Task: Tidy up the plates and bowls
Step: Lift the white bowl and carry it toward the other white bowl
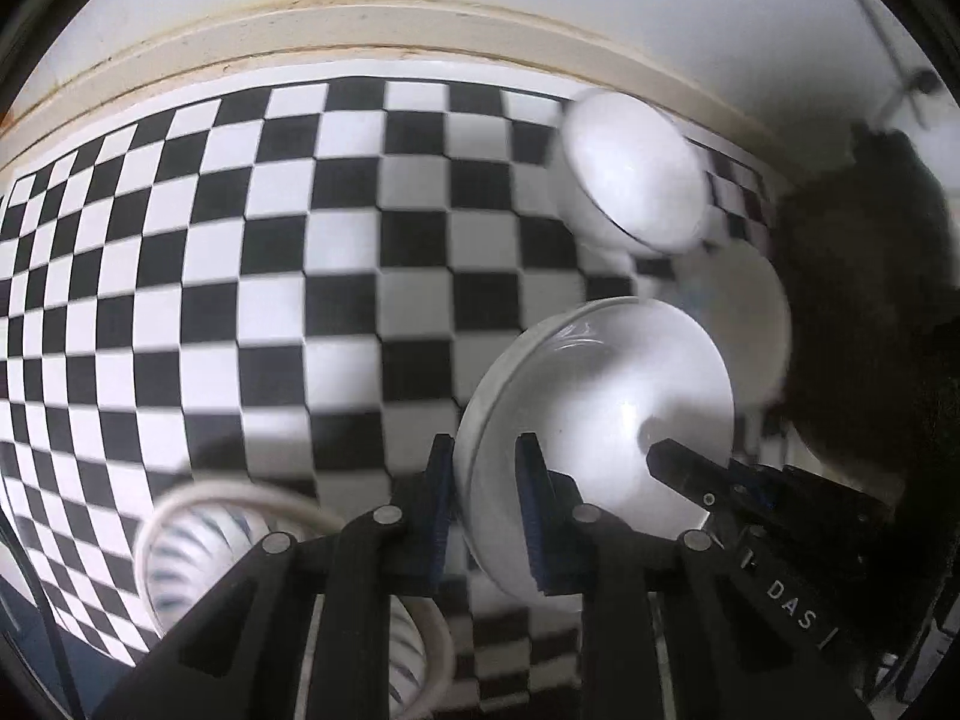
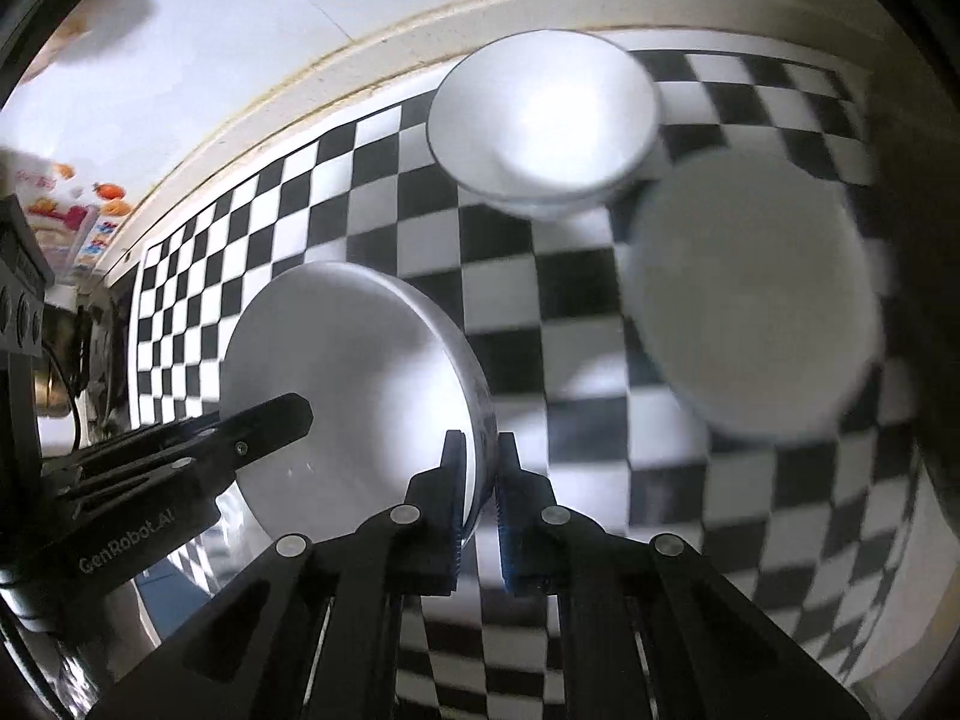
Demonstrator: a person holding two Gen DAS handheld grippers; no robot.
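A plain white bowl point(image 1: 600, 408) is held by both grippers at opposite sides of its rim. My left gripper point(image 1: 486, 450) is shut on the bowl's left rim, one finger inside and one outside. My right gripper point(image 2: 480, 441) is shut on the right rim of the same bowl point(image 2: 360, 372). The right gripper point(image 1: 690, 468) also shows at the bowl's far side in the left wrist view, and the left gripper point(image 2: 270, 420) shows in the right wrist view. A second white bowl point(image 2: 540, 120) and a white plate point(image 2: 750, 300) rest on the cloth beyond.
A black-and-white checkered cloth point(image 1: 300, 270) covers the table up to a cream edge point(image 1: 390, 30) along a white wall. A striped bowl point(image 1: 198, 546) sits under my left gripper. A dark blurred mass point(image 1: 870, 300) fills the right of the left wrist view.
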